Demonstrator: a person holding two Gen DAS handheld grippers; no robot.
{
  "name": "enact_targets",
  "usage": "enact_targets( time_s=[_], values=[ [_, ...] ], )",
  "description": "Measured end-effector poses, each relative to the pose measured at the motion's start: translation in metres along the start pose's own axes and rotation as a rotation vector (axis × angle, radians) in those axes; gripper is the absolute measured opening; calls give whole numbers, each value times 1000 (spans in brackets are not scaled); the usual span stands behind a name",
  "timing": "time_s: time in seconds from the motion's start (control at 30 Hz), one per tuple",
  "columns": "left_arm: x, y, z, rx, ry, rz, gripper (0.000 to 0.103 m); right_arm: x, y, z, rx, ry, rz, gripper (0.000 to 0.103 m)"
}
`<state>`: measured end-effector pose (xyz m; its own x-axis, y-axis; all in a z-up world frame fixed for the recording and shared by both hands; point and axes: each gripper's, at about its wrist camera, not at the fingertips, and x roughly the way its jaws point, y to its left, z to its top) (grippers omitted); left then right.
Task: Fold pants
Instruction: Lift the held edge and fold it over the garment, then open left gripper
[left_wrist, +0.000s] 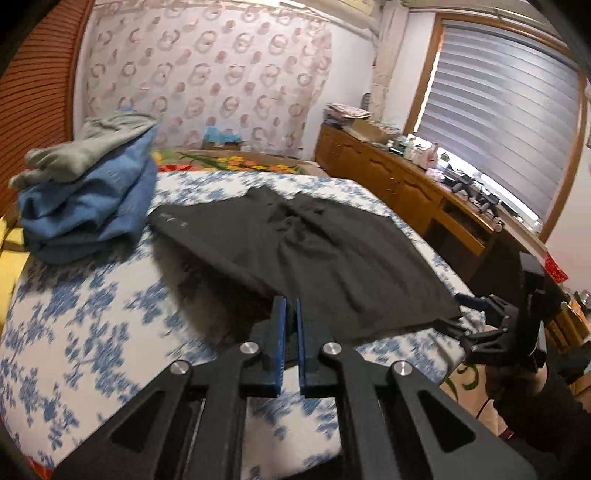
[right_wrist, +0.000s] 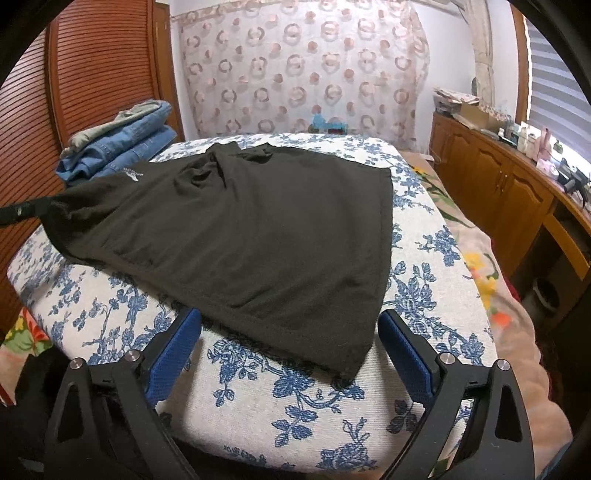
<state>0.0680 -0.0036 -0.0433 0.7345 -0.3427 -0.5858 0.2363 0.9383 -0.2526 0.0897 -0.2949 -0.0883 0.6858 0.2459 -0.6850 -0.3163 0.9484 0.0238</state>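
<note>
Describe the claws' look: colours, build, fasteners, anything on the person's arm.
Both alike: the left claw and right claw have black angular linkage arms with triangular cutouts, round silver pivot bolts, and blue textured pads on flat fingers. A black block sits behind the right claw. The arm holding it wears a dark sleeve.

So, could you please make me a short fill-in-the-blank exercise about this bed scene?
1. The right claw has its jaws ___ at a corner of the black pants.
2. The garment on top of the folded jeans is ___ in colour.
3. The cover under the pants is white with ___ flowers.
Missing words: open; grey; blue.
</note>
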Motion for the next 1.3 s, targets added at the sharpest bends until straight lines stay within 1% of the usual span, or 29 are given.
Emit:
enact_targets(
  time_s=[0.33, 0.47, 0.53, 0.73, 0.9, 1.0, 1.03, 1.1, 1.17, 1.3],
  values=[
    [24, -50, 30, 85, 1, -74, 1, -11, -15, 0, 23, -17, 1, 93],
    [37, -70, 39, 112, 19, -105, 1, -15, -23, -1, 36, -26, 0, 93],
    [43, -84, 44, 140, 27, -110, 1, -17, -27, -1, 48, -32, 7, 93],
    [62, -114, 55, 180, 45, -140, 1, -22, -36, -3, 57, -45, 12, 93],
    [74, -122, 56, 169, 67, -162, 1, -27, -42, -3, 57, -57, 8, 93],
    [79, -118, 52, 163, 87, -140, 4, -26, -42, -4, 67, -55, 15, 93],
    [80, -115, 50, 163, 95, -130, 7, -26, -42, -4, 68, -54, 18, 93],
    [77, -109, 48, 155, 91, -104, 15, -24, -40, -4, 68, -53, 25, 93],
    [73, -101, 47, 147, 84, -78, 35, -22, -37, -4, 67, -53, 30, 93],
    [67, -78, 42, 134, 79, -21, 55, -19, -31, -1, 62, -55, 35, 93]
  ],
)
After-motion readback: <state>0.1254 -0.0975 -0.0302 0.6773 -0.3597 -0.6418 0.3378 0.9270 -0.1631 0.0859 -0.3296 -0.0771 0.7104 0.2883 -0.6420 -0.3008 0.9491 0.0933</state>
